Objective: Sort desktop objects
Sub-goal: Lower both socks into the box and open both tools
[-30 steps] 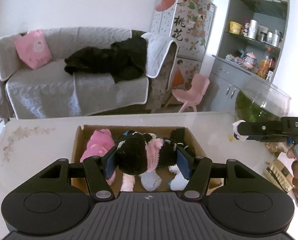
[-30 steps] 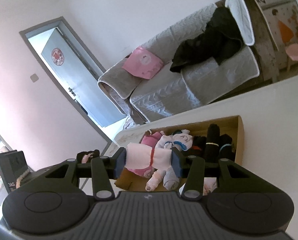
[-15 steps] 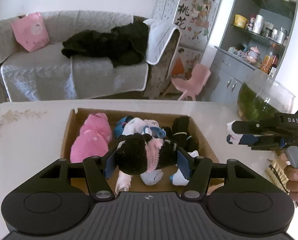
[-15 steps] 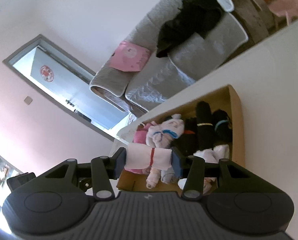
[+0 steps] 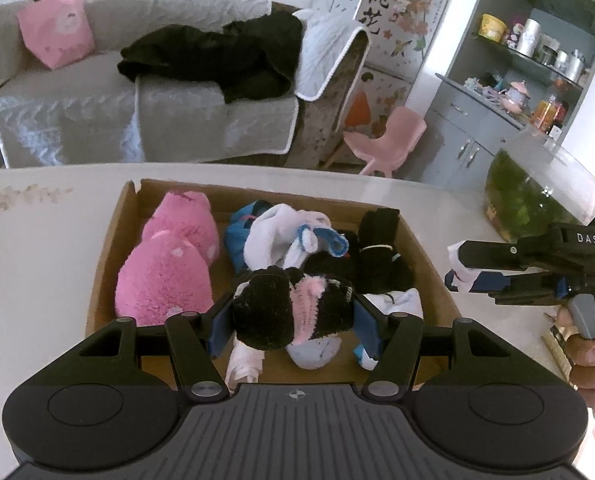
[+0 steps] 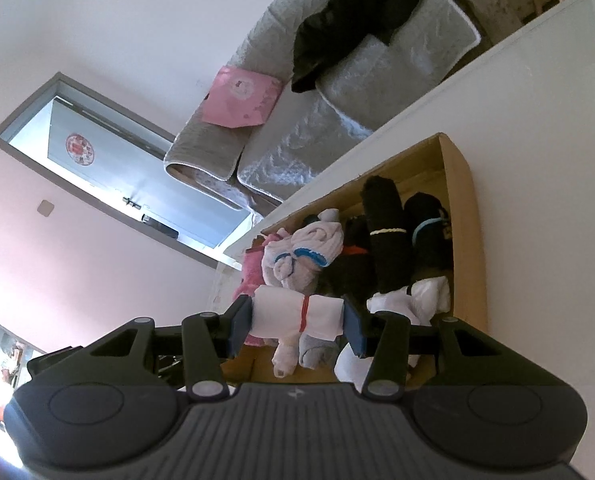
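Observation:
A cardboard box (image 5: 109,248) on the white table holds rolled socks: pink fluffy ones (image 5: 165,268) at left, white and blue ones (image 5: 281,236) in the middle, black ones (image 5: 377,252) at right. My left gripper (image 5: 293,320) is shut on a black and pink fluffy sock roll (image 5: 289,308), held above the box's near part. My right gripper (image 6: 297,320) is shut on a white sock roll with a red band (image 6: 297,316), tilted, at the box's near right side (image 6: 473,240). It also shows in the left wrist view (image 5: 465,272), right of the box.
A glass fish bowl with green plants (image 5: 533,200) stands at the table's right. A gold packet (image 5: 557,340) lies by the right hand. Beyond the table are a grey sofa (image 5: 137,92), a pink chair (image 5: 385,140) and a grey cabinet (image 5: 477,136).
My left gripper has moved forward over the box with its sock roll. My right gripper has tilted further and come closer to the box, still holding the white roll.

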Motion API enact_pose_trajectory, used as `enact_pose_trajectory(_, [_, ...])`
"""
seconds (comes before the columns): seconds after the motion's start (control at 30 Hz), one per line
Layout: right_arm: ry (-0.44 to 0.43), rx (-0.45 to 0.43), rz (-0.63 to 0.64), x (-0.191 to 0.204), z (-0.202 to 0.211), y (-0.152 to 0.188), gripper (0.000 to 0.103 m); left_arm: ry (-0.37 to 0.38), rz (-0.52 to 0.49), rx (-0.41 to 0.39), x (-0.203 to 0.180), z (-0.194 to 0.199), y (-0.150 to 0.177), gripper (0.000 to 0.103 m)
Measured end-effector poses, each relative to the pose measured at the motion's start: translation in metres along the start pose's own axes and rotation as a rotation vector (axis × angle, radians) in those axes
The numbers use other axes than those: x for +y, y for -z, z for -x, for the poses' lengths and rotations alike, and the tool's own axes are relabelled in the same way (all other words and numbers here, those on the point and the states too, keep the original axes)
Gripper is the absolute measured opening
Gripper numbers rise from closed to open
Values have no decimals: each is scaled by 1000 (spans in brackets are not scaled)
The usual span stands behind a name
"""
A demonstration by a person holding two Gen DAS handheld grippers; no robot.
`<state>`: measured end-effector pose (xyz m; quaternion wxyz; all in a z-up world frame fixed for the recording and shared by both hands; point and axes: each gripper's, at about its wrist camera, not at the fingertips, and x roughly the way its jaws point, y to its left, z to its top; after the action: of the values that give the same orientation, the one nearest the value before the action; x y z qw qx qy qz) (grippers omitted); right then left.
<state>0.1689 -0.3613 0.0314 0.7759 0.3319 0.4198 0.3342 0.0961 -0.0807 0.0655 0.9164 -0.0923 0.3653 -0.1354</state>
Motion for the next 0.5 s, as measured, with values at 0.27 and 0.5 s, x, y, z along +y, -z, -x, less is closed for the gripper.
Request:
enact_pose_trajectory(0.27, [9,27,-19,-7,-21,-11,46,29,56,27,17,-21,-5,68])
enact_pose_trajectory(0.5, [36,57,-20,-9,-37,-18,46,66,129,54,29,-37,-1,68])
